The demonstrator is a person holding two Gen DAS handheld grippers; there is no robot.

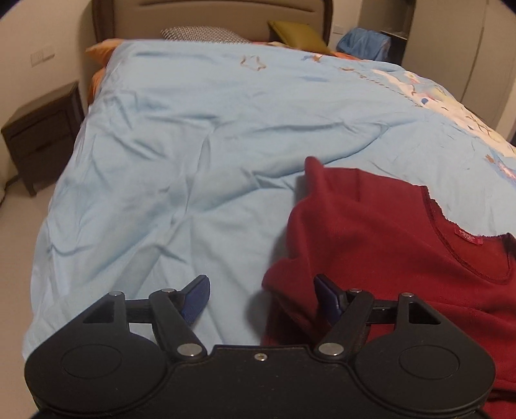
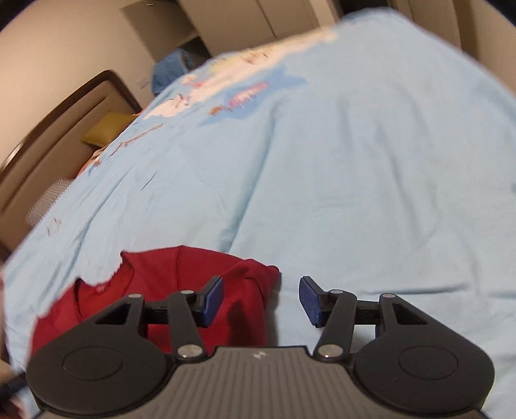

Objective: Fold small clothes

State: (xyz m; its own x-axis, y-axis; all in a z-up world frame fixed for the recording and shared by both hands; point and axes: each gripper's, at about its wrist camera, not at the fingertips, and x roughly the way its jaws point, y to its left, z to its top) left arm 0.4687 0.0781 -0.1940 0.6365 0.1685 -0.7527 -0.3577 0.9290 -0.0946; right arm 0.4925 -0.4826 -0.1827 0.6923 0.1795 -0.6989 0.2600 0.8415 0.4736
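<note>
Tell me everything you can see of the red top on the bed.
The red top is a dark red garment of soft, fleecy-looking cloth. Its neckline has a scalloped trim and a small red label inside the collar. It lies crumpled, not yet folded, on the light blue bedcover, with one corner poking up. Each open gripper straddles a side edge: the left gripper at one, the right gripper at the other. Neither visibly grips it.

Left wrist view faces the padded beige headboard (image 1: 213, 16); right wrist view looks obliquely, tilted. Both, low and close, share the rumpled dark-red knit garment (image 1: 387, 245) (image 2: 180, 277) on the light-blue cotton duvet (image 1: 180, 135) (image 2: 354, 167).
</note>
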